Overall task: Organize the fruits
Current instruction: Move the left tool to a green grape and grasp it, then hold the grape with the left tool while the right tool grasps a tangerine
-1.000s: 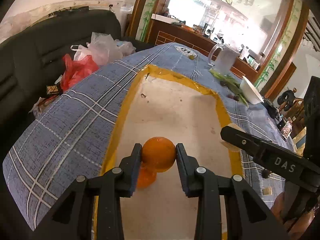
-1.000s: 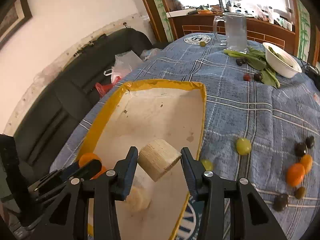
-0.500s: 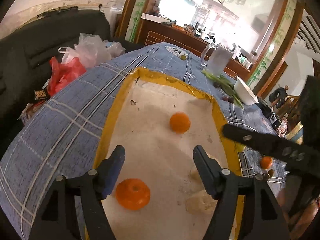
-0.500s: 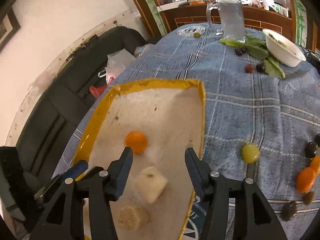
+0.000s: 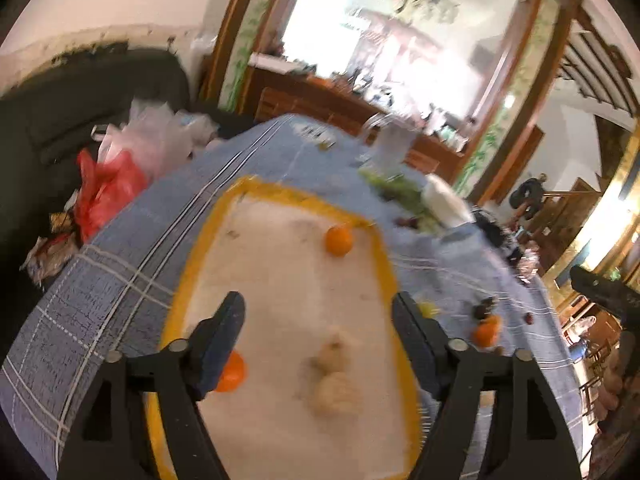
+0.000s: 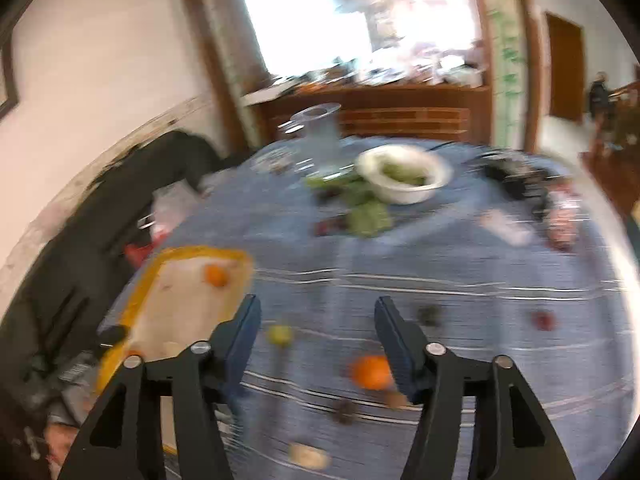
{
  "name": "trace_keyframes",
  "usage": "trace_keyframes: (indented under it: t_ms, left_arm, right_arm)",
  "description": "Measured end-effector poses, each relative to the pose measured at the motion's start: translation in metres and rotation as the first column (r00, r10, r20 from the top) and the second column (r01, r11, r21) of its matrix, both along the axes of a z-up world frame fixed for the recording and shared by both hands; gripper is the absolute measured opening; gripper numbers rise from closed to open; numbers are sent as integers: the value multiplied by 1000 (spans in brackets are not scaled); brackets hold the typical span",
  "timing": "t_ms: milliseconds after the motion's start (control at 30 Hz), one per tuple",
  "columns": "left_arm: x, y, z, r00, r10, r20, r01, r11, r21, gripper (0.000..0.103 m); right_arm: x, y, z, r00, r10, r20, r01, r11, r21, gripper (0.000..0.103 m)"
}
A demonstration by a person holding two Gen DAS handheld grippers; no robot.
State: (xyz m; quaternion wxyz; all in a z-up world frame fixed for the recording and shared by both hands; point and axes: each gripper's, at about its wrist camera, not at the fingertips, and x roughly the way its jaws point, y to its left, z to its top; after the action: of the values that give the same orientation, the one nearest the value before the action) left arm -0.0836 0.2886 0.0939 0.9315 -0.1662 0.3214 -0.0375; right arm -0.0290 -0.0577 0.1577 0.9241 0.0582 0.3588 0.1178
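Note:
A yellow-rimmed white tray [image 5: 200,256] lies on the blue checked tablecloth. In it are one orange [image 5: 338,241] at the far right, another orange [image 5: 231,372] beside my left fingertip, and two pale lumps [image 5: 334,376]. My left gripper [image 5: 318,332] hovers above the tray, jaws opening with nothing between them. My right gripper [image 6: 316,334] is over the cloth to the right of the tray [image 6: 140,300], jaws opening and empty. An orange [image 6: 371,372] lies by its right finger, a green grape [image 6: 280,335] by its left, and dark fruits [image 6: 429,315] are scattered around.
A white bowl [image 6: 404,174] with greens, leafy vegetables [image 6: 366,216] and a glass pitcher [image 6: 320,136] stand at the far side of the table. Plastic bags [image 5: 120,168] sit on a dark sofa to the left. A wooden sideboard lines the back wall.
My left gripper let go of the orange, which rolled to the tray's far end, and rose. My right gripper dropped the pale block into the tray and swung right over the cloth.

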Motion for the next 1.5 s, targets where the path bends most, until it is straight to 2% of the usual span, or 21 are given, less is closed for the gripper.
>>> trace_keyframes:
  t_ms: [100,233,367,600,800,1000,1067,1100,1167,1333,1367,1433,1500]
  left_arm:
    - [-7,-27,14,999,-45,21,45,999,3,81]
    - [-9,-79,21,991,-134,11,133,991,26,81]
    - [-9,-126,17,980,-197,-25,198,978,62,81]
    - [-2,-159,-1,968,-228,-100,235,970,59,81]
    - [4,-181,-29,944,-287,-161,303,949,85,80]
    - [34,-167,-35,958,-225,-180,235,971,37,80]
    - [54,-158,-35,962,-199,-188,200,980,-11,67]
    - [62,-155,-36,962,-191,-194,189,982,-25,64]
    - [81,-152,-40,962,-173,-213,167,985,-46,50]
    - [109,-159,-52,959,-151,-238,161,987,23,43]
    - [112,-160,-55,960,-149,-238,162,986,35,43]
    - [118,-161,-59,962,-131,-239,152,986,70,43]
    - [123,-161,-65,961,-130,-245,155,984,84,43]
  right_arm:
    - [-19,-40,3,998,-64,24,65,998,-25,65]
    - [-35,-75,-14,996,-90,-14,90,995,46,65]
    - [-45,-98,-36,996,-70,-56,76,991,107,65]
    - [-52,-116,-65,993,-47,-107,62,987,146,65]
    - [-42,-110,-78,990,-10,-138,32,987,158,65]
    - [-8,-88,-85,983,25,-183,7,985,172,65]
    - [10,-79,-87,979,29,-203,9,983,184,65]
    - [22,-73,-90,976,35,-217,11,978,208,65]
    - [39,-65,-95,970,53,-237,9,967,256,65]
    - [56,-49,-112,966,78,-245,0,952,307,65]
    - [56,-47,-115,966,84,-246,-7,955,297,64]
    - [57,-43,-119,966,79,-245,-18,969,245,54]
    - [57,-44,-121,969,65,-239,-11,975,223,53]
